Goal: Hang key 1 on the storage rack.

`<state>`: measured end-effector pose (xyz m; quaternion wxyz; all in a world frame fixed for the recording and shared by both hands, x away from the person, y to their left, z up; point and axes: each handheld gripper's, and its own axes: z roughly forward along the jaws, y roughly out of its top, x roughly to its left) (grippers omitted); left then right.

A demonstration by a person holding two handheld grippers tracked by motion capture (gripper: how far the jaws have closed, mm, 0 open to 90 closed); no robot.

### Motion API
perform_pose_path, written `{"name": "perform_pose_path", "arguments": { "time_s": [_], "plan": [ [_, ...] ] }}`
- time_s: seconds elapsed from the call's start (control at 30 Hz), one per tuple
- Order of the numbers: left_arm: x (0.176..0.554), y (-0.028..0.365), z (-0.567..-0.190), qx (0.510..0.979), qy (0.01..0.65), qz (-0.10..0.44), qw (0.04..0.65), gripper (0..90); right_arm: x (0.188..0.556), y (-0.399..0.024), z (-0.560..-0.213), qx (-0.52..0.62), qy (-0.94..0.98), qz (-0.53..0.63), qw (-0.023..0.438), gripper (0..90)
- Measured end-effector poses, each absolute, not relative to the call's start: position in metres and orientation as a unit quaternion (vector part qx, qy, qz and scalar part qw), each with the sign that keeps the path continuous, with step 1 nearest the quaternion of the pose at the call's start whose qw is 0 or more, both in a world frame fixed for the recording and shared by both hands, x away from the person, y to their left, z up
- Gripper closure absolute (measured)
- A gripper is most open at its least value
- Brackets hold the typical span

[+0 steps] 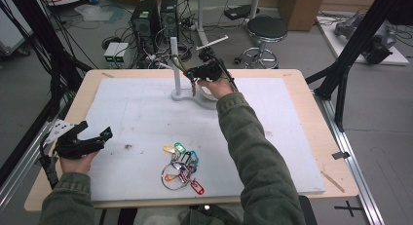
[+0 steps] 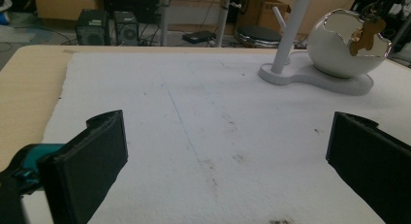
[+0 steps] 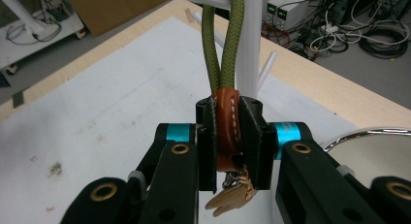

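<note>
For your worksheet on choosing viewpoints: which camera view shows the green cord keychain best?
The right gripper view: the green cord keychain hangs looped over a peg, leather tab clamped. The high view shows it tiny; the left gripper view shows its dangling charm.

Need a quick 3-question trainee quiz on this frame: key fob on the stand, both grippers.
1. True or false: the right gripper is shut on the brown leather fob with the olive-green cord loop.
2. What does the cord loop hang over? A) a peg of the white peg stand B) the white egg-shaped bowl C) the bunch of keys with coloured tags
3. Fill in: the left gripper is ____ with nothing between its pads.

Key: 1 true; 2 A; 3 open.
</note>
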<state>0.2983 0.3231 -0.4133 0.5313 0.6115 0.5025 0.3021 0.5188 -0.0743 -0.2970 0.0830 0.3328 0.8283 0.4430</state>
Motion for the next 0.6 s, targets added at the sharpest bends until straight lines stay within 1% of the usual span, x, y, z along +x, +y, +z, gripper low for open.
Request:
{"name": "perform_pose_path", "arguments": {
  "time_s": [0.1, 0.37, 0.6],
  "plan": [
    [0.298, 0.323, -0.413, 0.613, 0.502, 0.302, 0.531, 1.7, 0.523, -0.074, -0.301, 0.330, 0.828, 0.442, 0.095, 77.5],
    [0.298, 0.324, -0.413, 0.612, 0.503, 0.302, 0.530, 1.7, 0.529, -0.069, -0.309, 0.331, 0.826, 0.445, 0.106, 77.4],
    [0.299, 0.324, -0.413, 0.612, 0.503, 0.302, 0.530, 1.7, 0.531, -0.066, -0.314, 0.331, 0.824, 0.447, 0.103, 77.0]
  ]
}}
